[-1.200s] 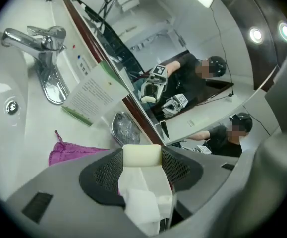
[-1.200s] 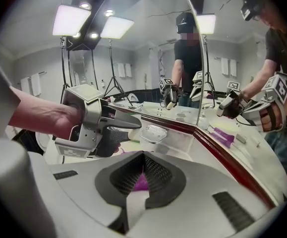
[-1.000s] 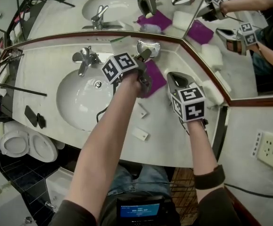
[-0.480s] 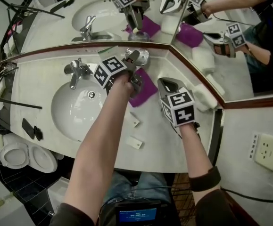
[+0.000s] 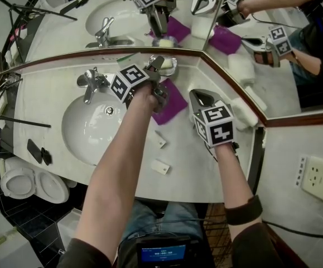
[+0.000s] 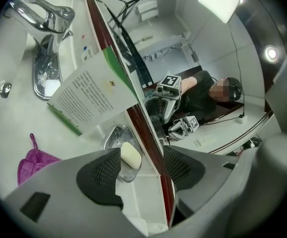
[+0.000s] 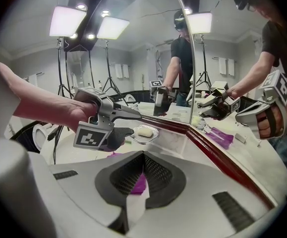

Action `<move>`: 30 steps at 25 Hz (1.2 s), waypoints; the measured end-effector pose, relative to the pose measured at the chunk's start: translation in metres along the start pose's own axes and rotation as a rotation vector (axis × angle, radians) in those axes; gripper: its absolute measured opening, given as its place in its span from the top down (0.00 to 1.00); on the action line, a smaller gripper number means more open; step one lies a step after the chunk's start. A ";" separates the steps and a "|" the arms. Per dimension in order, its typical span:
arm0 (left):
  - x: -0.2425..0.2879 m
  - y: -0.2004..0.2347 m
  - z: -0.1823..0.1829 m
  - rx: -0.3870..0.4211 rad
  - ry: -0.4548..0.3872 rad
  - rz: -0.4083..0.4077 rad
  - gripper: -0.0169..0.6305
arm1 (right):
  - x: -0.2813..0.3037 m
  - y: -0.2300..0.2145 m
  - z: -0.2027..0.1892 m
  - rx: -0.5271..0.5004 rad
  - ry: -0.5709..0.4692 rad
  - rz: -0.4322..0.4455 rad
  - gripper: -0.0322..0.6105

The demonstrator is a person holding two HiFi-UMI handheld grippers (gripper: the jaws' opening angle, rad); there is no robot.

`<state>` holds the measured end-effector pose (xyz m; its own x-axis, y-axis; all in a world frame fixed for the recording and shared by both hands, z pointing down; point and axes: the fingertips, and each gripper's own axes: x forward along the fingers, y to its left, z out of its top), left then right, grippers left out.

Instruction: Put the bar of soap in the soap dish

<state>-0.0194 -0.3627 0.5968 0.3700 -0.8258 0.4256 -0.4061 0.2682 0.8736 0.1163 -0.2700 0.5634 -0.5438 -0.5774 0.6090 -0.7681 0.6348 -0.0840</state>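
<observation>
Clearly, the left gripper view shows the pale cream bar of soap [image 6: 131,155] lying in the shiny metal soap dish [image 6: 109,135] by the mirror. The left tongs [image 6: 142,170] have just been opening and are released, pads off it. The right gripper view shows them side-on, tips beside the dish. The head view shows the right tongs [image 5: 202,96], clenched and empty, beside the purple cloth [image 5: 175,102] on the white surface [image 5: 49,99].

A pale stone counter [image 5: 44,102] spans mid-frame in the head view, with its sink basin [image 5: 94,130] left of centre and a chrome faucet [image 5: 94,81] above. By the mirror sits the soap dish [image 5: 174,68], a purple cloth [image 5: 177,102] just below it, and a folded white towel [image 5: 244,113] at right. Two small white blocks [image 5: 161,166] lie lower down and two black items [image 5: 37,151] far left.
</observation>
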 end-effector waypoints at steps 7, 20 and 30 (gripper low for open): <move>-0.007 -0.002 -0.001 0.008 0.004 -0.001 0.56 | -0.002 -0.002 0.002 0.019 -0.002 -0.009 0.93; -0.094 -0.033 -0.003 0.039 0.035 -0.079 0.97 | -0.041 0.008 0.007 0.037 0.025 -0.069 0.93; -0.197 -0.081 0.013 0.096 0.034 -0.277 0.97 | -0.086 0.045 0.001 0.096 0.039 -0.110 0.93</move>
<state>-0.0706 -0.2281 0.4392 0.5047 -0.8437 0.1828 -0.3620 -0.0146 0.9321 0.1282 -0.1921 0.5060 -0.4428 -0.6193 0.6484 -0.8520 0.5159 -0.0891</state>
